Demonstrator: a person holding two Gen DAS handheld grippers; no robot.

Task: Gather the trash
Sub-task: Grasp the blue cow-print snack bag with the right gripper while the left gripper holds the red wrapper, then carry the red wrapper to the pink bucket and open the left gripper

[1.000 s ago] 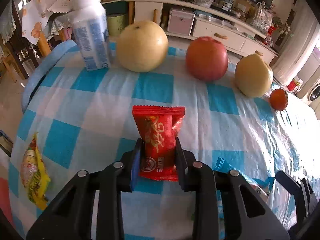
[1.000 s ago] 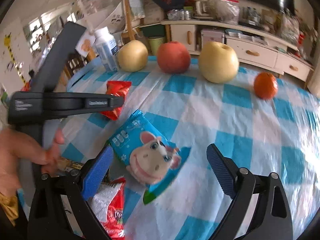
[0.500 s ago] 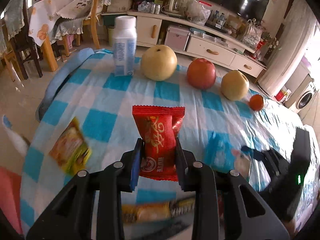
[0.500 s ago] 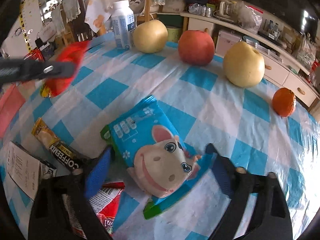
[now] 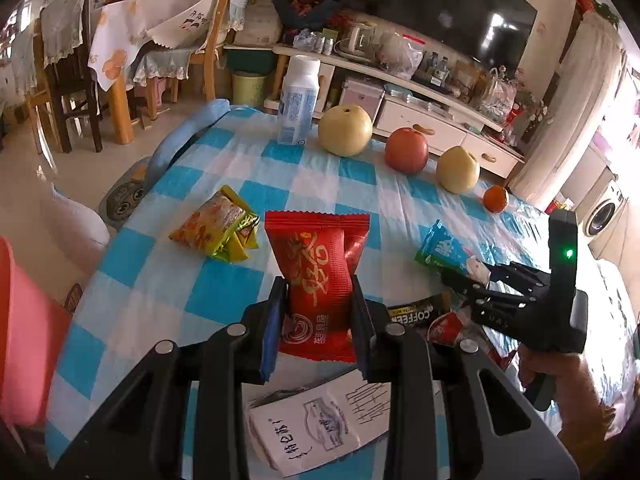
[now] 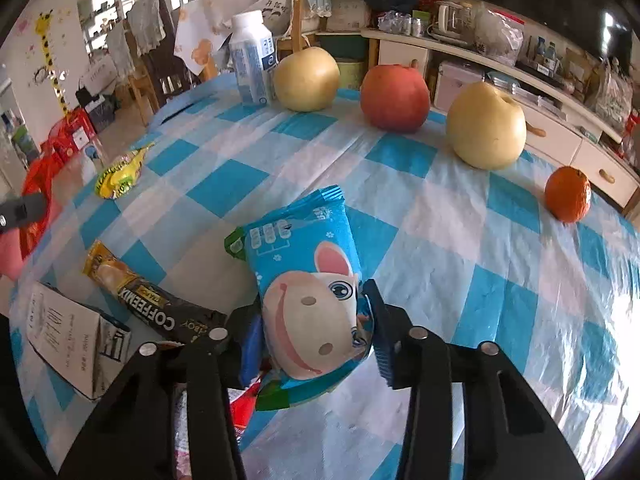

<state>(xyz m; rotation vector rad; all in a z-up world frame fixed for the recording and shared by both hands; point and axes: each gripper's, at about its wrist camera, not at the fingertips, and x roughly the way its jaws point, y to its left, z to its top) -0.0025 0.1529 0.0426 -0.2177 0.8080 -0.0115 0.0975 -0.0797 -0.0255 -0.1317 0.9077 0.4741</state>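
Red snack wrapper [image 5: 318, 280] stands upright, pinched between the left gripper [image 5: 318, 320] pads, lifted above the checkered tablecloth [image 5: 224, 292]; a yellow packet [image 5: 216, 228] lies ahead to its left. Over to the right wrist view: the right gripper [image 6: 312, 336] squeezes a blue cow-face packet [image 6: 308, 292], with a coffee sachet [image 6: 140, 300] just left of its fingers.

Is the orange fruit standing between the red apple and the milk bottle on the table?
No, the orange fruit sits at the right end of the row, beyond the second pear, far from the milk bottle.
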